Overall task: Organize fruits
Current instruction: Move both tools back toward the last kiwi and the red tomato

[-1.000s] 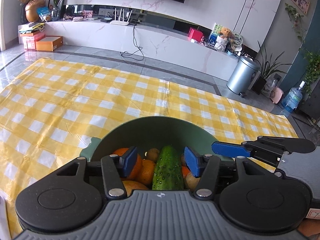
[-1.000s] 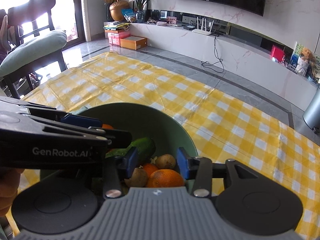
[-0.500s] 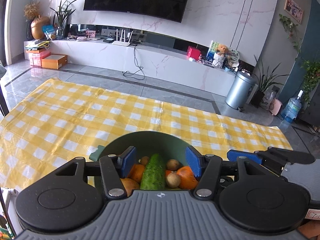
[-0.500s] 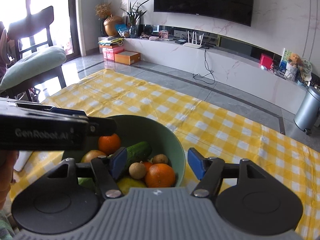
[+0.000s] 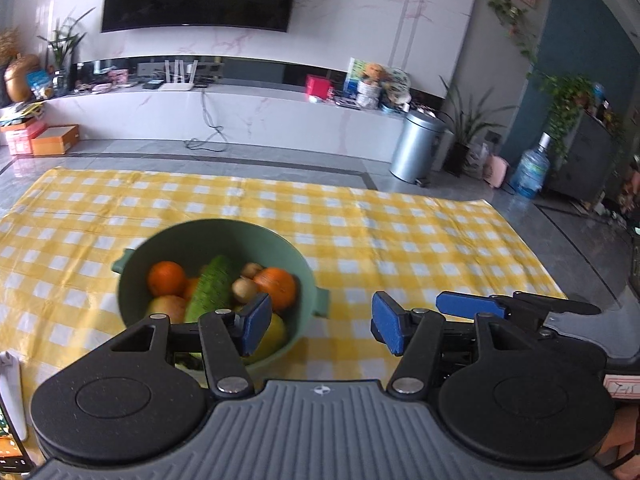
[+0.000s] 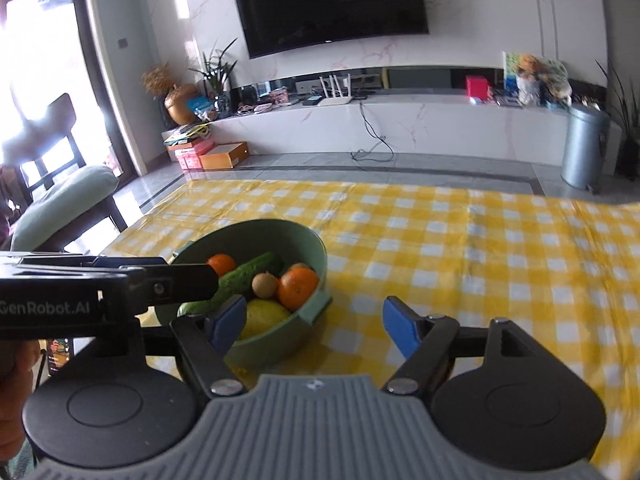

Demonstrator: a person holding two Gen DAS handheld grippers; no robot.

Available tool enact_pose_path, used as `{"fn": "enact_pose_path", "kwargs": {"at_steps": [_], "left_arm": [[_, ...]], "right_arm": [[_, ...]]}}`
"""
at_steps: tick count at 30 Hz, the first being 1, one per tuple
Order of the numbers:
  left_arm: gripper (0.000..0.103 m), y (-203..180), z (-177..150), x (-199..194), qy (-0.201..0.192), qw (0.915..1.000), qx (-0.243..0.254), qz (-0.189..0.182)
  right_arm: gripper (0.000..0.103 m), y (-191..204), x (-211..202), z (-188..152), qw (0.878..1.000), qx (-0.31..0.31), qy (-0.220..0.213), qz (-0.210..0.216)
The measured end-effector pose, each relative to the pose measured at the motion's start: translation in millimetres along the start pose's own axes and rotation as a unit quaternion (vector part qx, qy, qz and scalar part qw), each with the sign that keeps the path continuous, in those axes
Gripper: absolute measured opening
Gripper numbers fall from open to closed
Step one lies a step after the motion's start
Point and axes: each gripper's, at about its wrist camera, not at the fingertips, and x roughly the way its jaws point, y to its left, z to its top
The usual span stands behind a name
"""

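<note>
A green bowl (image 5: 224,240) (image 6: 280,240) stands on the yellow checked cloth (image 5: 400,240). It holds two oranges (image 5: 166,278) (image 6: 298,288), a cucumber (image 5: 212,286) (image 6: 248,274), small brown fruits (image 5: 245,289), a lemon (image 6: 264,316) and an apple (image 5: 168,308). My left gripper (image 5: 320,320) hangs open, near and to the right of the bowl, with only cloth between its blue pads. My right gripper (image 6: 314,326) is beside it; its jaws are opening and nothing is between them. Each gripper shows side-on in the other's view.
The cloth (image 6: 480,260) stretches bare to the right and behind the bowl. A chair with a green cushion (image 6: 68,196) stands at the table's left. A steel bin (image 5: 416,148) and a low white cabinet are across the floor. A white object (image 5: 10,392) lies at the near left edge.
Both grippers have drawn back and up from over the bowl, which now sits to the left of the jaws. The right jaws have spread much wider; the left only slightly.
</note>
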Motion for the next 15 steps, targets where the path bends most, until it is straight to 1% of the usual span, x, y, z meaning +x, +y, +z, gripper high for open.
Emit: {"fn": "enact_pose_path", "kwargs": {"at_steps": [3,7,12,13,15], "left_arm": [[0.068,-13,-10,0,0.012,0.9996,0.022,-0.013],[0.068,-22,-25,5,0.032,0.998,0.034,-0.044],[0.068,-30,-44,14,0.055,0.9964,0.053,-0.039],[0.065,-31,-47,16,0.058,0.9958,0.056,-0.042],[0.063,-30,-52,20,0.065,0.9948,0.062,-0.048]], "right_arm": [[0.073,-9,-11,-18,1.0,0.012,0.003,-0.015],[0.073,-21,-20,-41,0.999,0.033,0.014,-0.031],[0.073,-31,-23,-64,0.998,0.049,0.023,-0.044],[0.073,-33,-23,-68,0.997,0.05,0.024,-0.046],[0.073,-36,-21,-75,0.997,0.05,0.027,-0.044]]}}
